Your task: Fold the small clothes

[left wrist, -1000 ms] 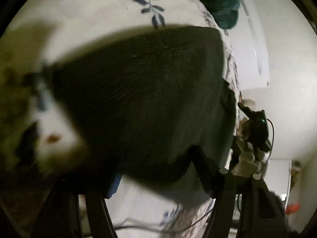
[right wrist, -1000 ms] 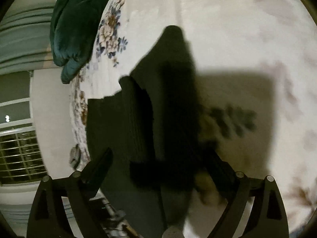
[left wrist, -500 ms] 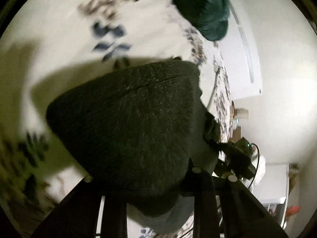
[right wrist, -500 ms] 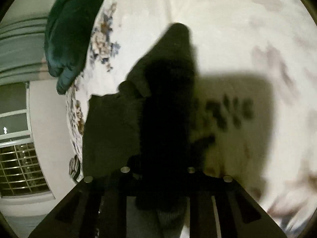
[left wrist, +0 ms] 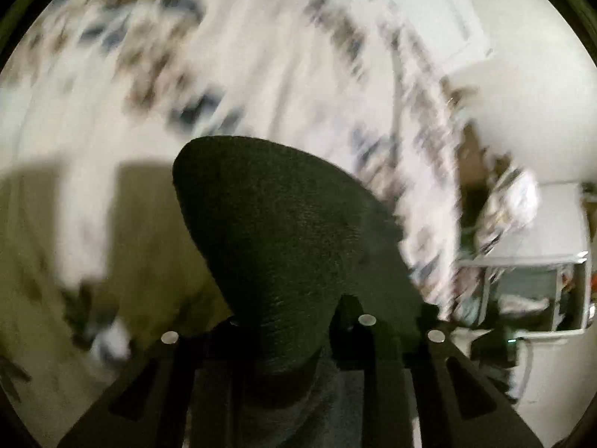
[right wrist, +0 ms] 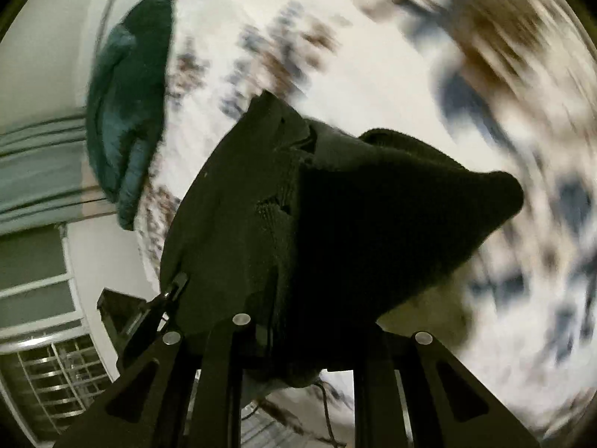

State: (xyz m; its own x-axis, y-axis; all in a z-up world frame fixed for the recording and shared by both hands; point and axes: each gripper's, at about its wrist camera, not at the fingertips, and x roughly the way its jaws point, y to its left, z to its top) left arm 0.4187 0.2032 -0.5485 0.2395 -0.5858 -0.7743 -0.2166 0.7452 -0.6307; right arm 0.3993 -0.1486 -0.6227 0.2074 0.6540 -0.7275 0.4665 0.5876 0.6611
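Both tongs pinch the dark knit garment (right wrist: 335, 224) off the floral bed (left wrist: 261, 74) — left tongs (left wrist: 294, 336) and right tongs (right wrist: 309, 339) grip opposite ends, its length strung between them, equally near.

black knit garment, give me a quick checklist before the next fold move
1. Left gripper shut on the garment: ok.
2. Right gripper shut on the garment: ok.
3. Garment lifted off the floral sheet: ok, it hangs from both grippers.
4. Edges lined up for the fold: cannot tell, the fabric bunches and hides them.
5. Teal cushion apart from the garment: ok.
6. Views sharp enough to aim: not ok, the sheet is motion-blurred.
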